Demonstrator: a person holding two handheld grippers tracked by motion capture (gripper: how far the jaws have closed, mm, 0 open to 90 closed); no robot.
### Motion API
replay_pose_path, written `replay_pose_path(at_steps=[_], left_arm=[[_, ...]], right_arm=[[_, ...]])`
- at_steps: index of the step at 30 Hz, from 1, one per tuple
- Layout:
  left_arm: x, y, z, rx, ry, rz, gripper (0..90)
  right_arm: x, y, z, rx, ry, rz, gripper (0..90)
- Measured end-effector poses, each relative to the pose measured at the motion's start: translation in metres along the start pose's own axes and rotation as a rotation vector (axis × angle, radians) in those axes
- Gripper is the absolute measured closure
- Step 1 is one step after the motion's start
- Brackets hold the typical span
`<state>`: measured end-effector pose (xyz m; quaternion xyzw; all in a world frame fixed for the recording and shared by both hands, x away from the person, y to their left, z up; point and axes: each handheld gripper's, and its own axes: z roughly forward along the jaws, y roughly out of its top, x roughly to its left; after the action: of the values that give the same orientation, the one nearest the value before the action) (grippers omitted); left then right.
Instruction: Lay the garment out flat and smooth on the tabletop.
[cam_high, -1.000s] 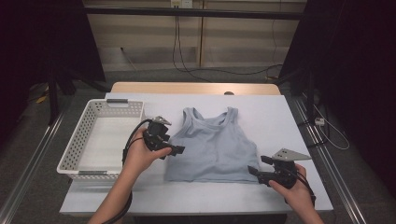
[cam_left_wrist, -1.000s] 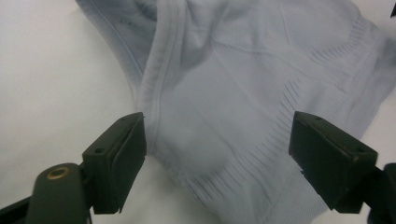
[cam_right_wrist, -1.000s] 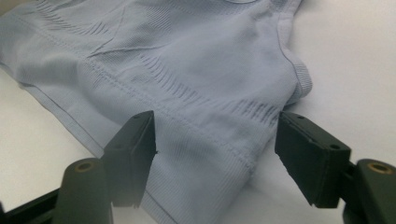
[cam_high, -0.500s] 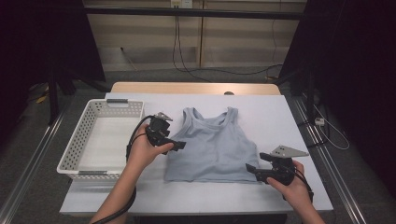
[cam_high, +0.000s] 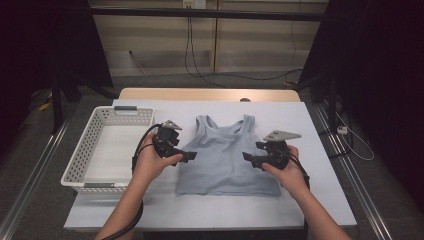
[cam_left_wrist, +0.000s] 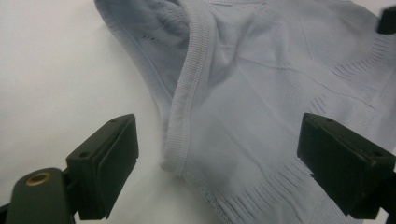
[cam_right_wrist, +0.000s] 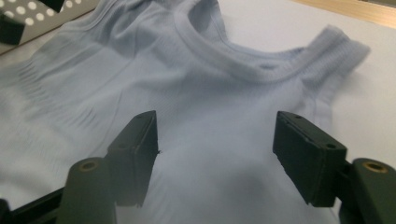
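A pale blue ribbed knit sleeveless top (cam_high: 227, 157) lies flat on the white worktop (cam_high: 300, 200), straps pointing away from the person, just right of a white perforated plastic basket (cam_high: 85, 155). The left hand-held gripper (cam_high: 192, 156) sits at the top's left edge, jaws spread wide; in the left gripper view they straddle the thick ribbed armhole band, whose hem curls slightly, and the lower corner of the garment is cut off by the frame. The right hand-held gripper (cam_high: 248, 157) hovers over the top's right side, jaws likewise spread, with soft fabric blurred between them. No label or writing can be made out on the cloth.
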<state>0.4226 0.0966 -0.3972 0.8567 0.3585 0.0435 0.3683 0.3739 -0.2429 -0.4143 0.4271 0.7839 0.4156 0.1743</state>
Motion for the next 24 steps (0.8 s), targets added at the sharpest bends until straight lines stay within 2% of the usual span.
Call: replay_pose_path(at_steps=[3, 7, 14, 16, 21, 24], left_arm=[[0.002, -0.001, 0.000, 0.004, 0.013, -0.003, 12.8], [0.002, -0.001, -0.002, -0.002, -0.001, -0.010, 12.8], [0.004, -0.001, -0.006, -0.018, 0.008, -0.011, 12.9], [0.004, -0.001, -0.006, -0.020, 0.009, -0.009, 12.9], [0.004, -0.001, -0.005, -0.015, -0.003, -0.011, 12.9], [0.004, -0.001, -0.005, -0.019, 0.000, -0.009, 12.9]], right_arm=[[0.001, 0.016, 0.016, 0.000, -0.004, -0.011, 36.4], [0.003, 0.035, 0.039, 0.003, 0.006, -0.011, 39.4], [0.012, 0.057, 0.076, 0.019, 0.012, -0.034, 46.0], [0.015, 0.060, 0.085, 0.021, 0.027, -0.031, 53.7], [0.020, 0.064, 0.108, 0.063, 0.016, -0.037, 66.2], [0.022, 0.061, 0.123, 0.107, 0.025, -0.033, 80.2]])
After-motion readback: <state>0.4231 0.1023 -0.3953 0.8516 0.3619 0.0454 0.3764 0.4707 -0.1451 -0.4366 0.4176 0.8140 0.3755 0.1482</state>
